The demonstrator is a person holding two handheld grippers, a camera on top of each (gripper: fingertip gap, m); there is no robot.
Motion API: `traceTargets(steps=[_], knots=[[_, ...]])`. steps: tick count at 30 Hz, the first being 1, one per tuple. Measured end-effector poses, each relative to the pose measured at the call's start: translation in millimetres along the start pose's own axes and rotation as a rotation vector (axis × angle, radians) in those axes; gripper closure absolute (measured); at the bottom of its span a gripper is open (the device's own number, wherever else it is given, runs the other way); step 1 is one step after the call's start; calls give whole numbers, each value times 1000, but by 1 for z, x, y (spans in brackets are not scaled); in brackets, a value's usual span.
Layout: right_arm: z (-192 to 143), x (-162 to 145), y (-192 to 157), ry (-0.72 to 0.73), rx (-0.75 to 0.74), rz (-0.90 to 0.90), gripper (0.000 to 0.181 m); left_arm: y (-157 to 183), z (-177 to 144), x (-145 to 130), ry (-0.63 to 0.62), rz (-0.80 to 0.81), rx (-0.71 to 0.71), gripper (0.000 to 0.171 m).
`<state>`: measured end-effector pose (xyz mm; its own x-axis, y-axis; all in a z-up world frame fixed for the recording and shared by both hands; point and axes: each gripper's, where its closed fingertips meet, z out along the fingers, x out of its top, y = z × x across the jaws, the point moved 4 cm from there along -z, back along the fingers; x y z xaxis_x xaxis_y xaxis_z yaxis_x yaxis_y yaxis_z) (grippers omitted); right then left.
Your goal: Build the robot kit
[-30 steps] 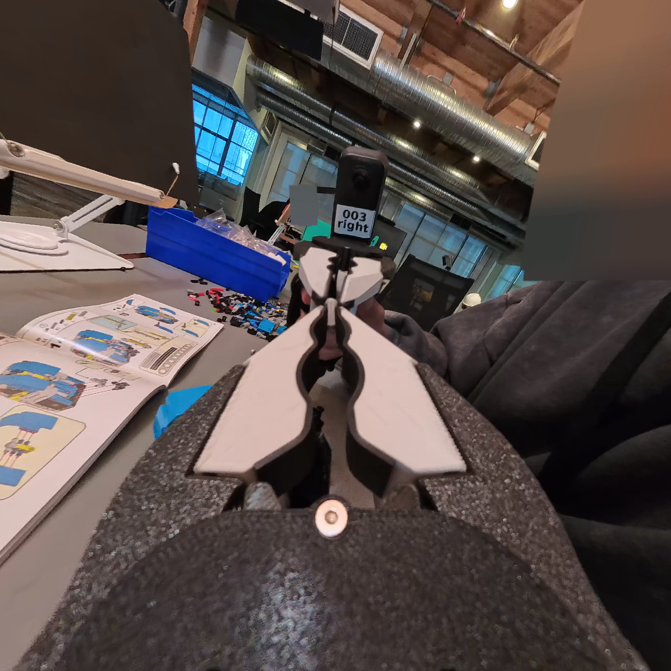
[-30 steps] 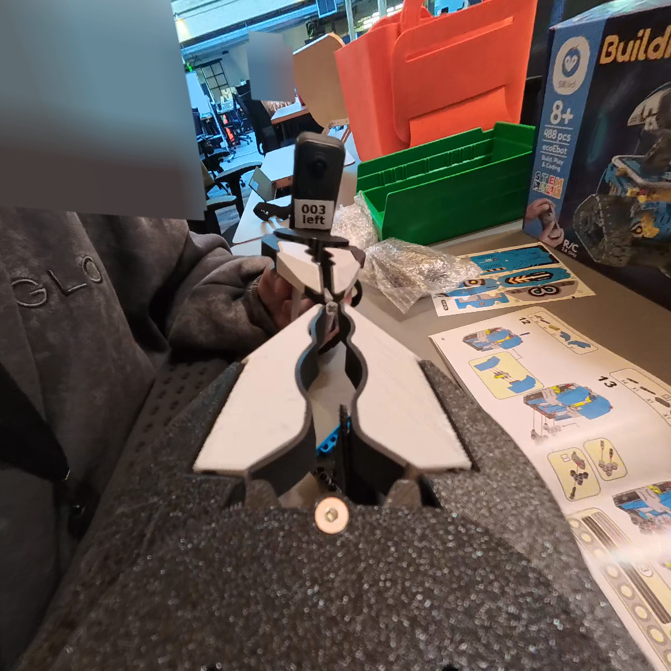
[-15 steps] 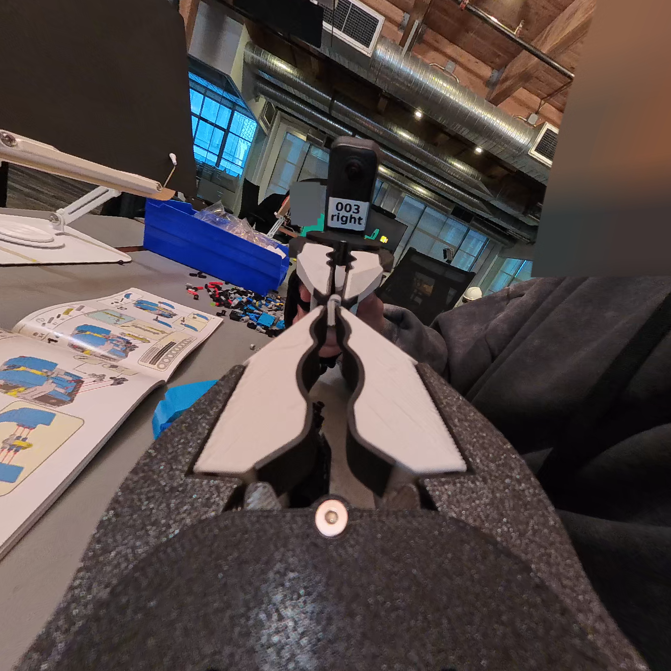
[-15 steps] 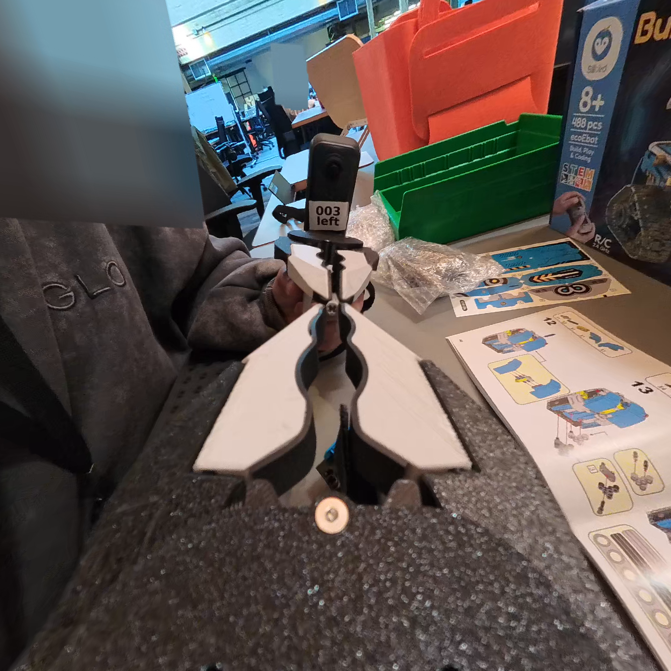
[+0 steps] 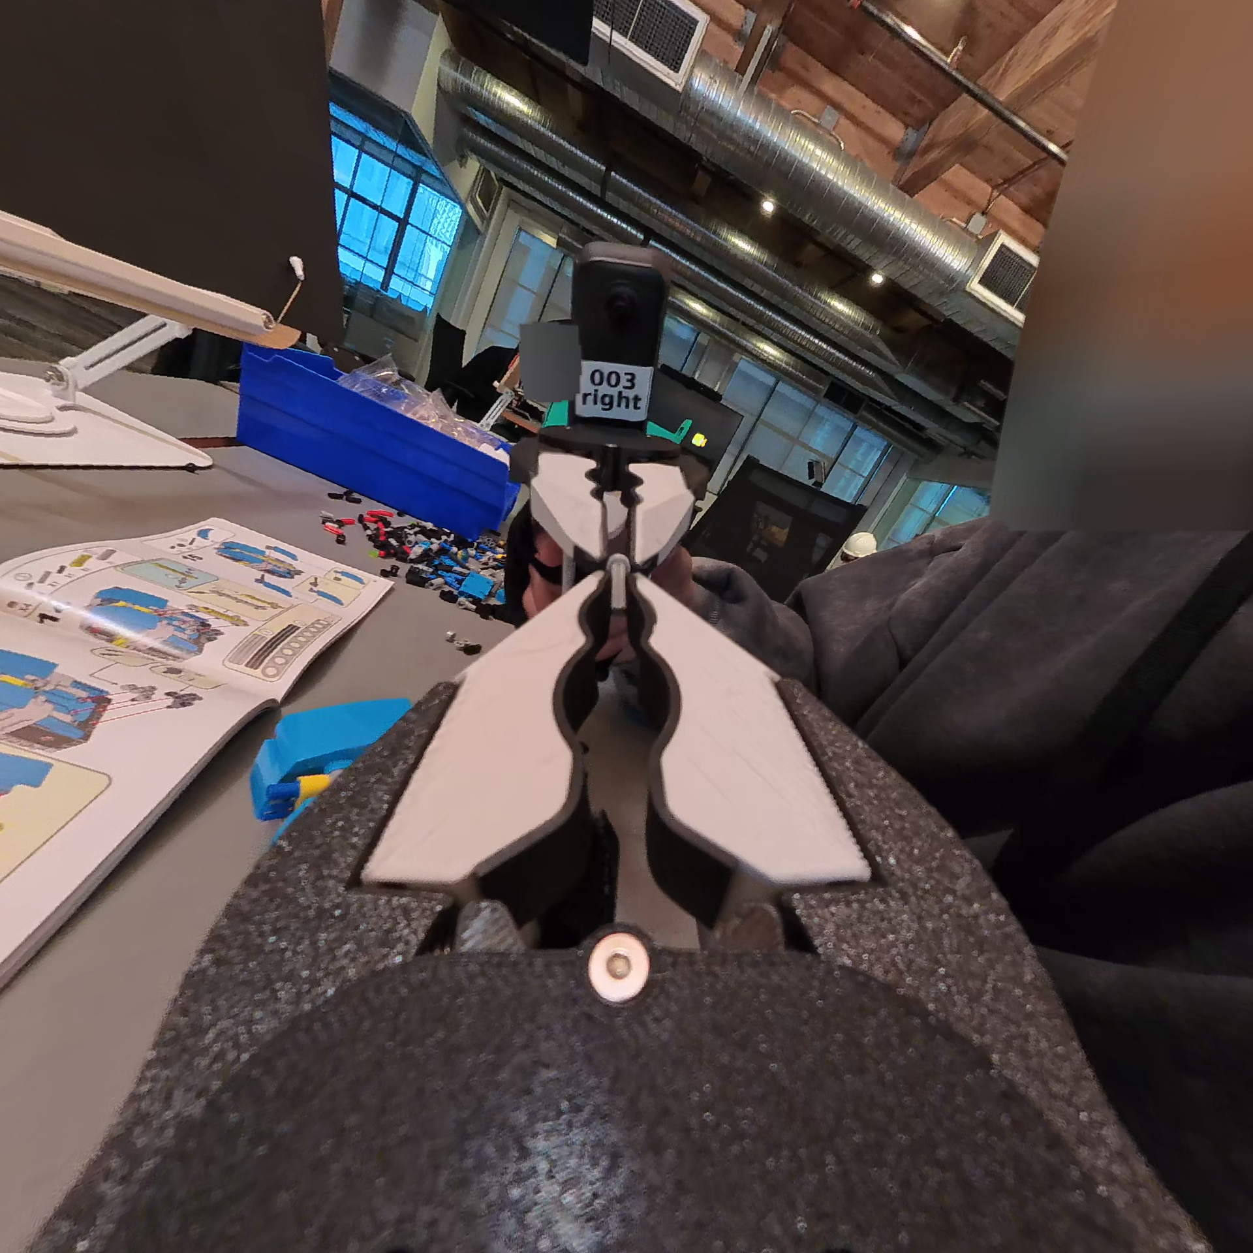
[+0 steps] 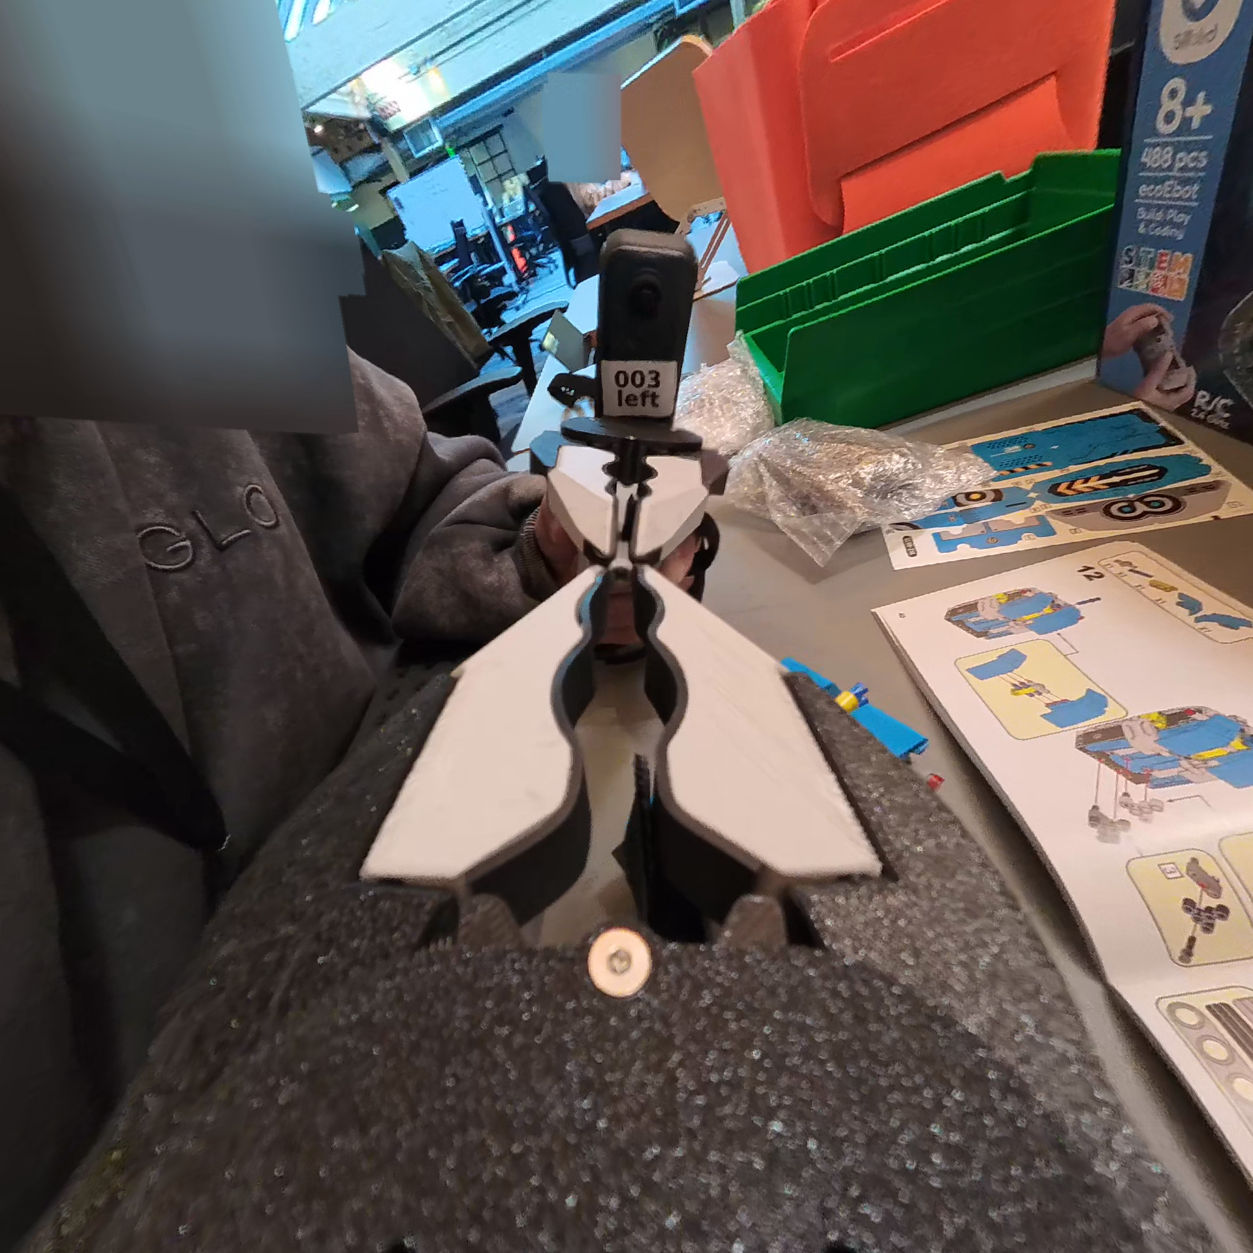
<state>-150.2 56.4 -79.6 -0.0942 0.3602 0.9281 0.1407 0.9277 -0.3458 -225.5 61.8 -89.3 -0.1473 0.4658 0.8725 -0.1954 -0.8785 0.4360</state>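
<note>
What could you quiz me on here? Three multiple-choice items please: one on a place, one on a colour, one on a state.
1. Where does the pile of small loose pieces lie?
A) on a chair
B) on the table before the blue bin
C) in a bowl

2. What colour is the bin beside the orange bag?
A) green
B) yellow
C) white

3. How is the left claw?
A) wide open
B) lying flat on the table
C) closed on a small grey pin

Answers: B, the pieces are scattered at the blue bin's foot; A, its walls are plainly green; C, the fingers meet around the pin at their tips.
</note>
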Motion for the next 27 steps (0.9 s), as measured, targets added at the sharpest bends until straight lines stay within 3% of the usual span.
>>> traceTargets(steps=[7,18,27], knots=[[0,-1,-1,-3,14,8,175,1,1,-2,-33,20,3,169],[-4,-22,-6,-226,-47,-109,176,-1,6,-23,-230,38,-4,169],[0,-42,-8,-490,-196,-283,177,-6,7,-43,-399,88,49,169]])
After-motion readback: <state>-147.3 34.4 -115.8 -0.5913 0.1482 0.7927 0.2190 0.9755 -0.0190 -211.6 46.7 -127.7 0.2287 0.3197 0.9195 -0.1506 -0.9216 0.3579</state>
